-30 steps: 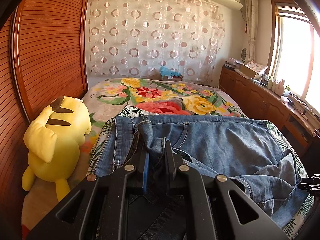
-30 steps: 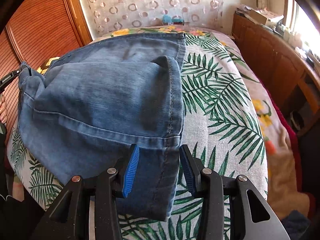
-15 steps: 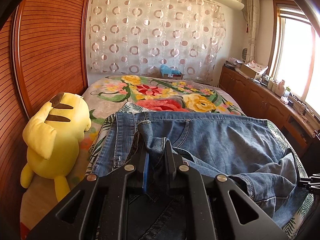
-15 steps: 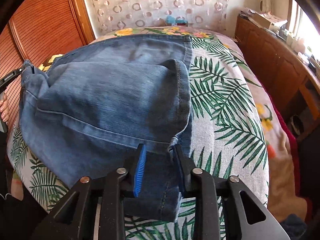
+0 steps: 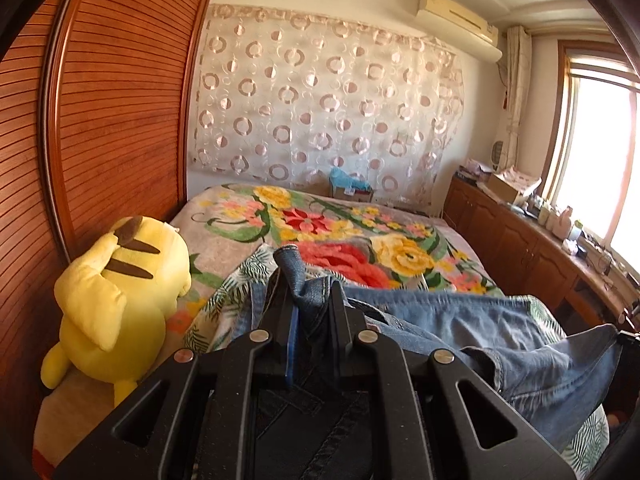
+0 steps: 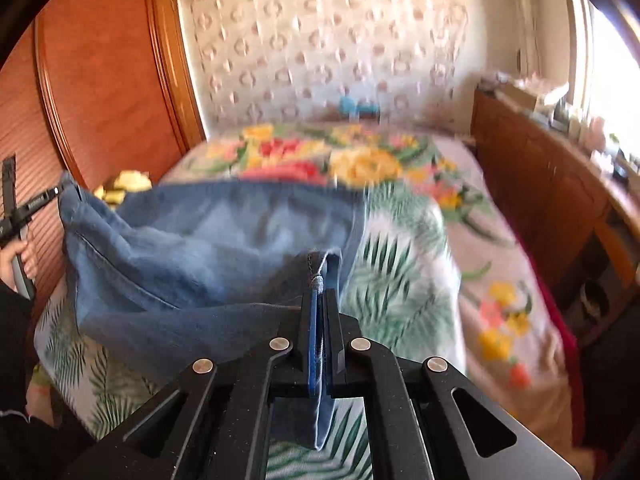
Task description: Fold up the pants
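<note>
The right wrist view is smeared with motion blur, so the far end of the bed (image 6: 400,240) and the curtain behind it are hard to read, and the lower part of each view is blocked by the black body of its own tool. The left claw (image 5: 310,308) is clamped on a bunched, darker edge of the jeans (image 5: 460,320), a knot of denim poking up between its closed fingers; the cloth below that grip is hidden. The right claw (image 6: 322,300) is pinched tight on a hemmed edge of the jeans (image 6: 208,240), with a strip hanging down out of the jaws. The jeans are mid-blue denim, rumpled, stretched between the two claws and sagging onto the palm-leaf sheet (image 6: 396,272) on the bed. A yellow plush toy (image 5: 116,304) sits at the bed's left edge against the wooden wardrobe (image 5: 112,120). A small box (image 5: 352,188) at the head of the bed holds something blue, too small to identify.
</note>
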Demonstrator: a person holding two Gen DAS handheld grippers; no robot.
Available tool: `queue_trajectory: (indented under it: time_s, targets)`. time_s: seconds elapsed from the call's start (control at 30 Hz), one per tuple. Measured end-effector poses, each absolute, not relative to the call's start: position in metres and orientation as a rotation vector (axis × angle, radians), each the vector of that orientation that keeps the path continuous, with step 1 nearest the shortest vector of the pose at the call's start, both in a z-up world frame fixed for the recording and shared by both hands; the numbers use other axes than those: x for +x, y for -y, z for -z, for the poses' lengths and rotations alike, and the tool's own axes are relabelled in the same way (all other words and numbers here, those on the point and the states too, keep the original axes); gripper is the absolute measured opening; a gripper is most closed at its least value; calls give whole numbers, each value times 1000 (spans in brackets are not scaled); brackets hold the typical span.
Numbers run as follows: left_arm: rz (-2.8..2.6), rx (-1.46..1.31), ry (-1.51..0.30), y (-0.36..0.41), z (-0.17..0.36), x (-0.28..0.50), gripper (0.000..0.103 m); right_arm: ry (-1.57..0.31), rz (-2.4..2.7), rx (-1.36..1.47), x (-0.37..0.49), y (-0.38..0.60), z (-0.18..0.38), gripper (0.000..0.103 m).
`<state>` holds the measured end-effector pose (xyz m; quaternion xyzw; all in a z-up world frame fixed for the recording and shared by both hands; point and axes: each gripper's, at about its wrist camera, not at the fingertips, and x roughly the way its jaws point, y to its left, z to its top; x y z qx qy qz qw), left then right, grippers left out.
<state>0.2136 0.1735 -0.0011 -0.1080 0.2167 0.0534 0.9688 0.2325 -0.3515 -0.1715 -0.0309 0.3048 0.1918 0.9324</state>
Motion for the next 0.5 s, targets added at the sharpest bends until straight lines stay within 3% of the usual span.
queue_trajectory:
  time_s: [0.23,0.5]
  targets:
    - [-137,-219,-414,-191,-12,238,13,-463,-400,-41,245,353,128,2]
    - [-163,-224,-457,-211,-3,277,13,-365,-370,-19,264,342,127,2]
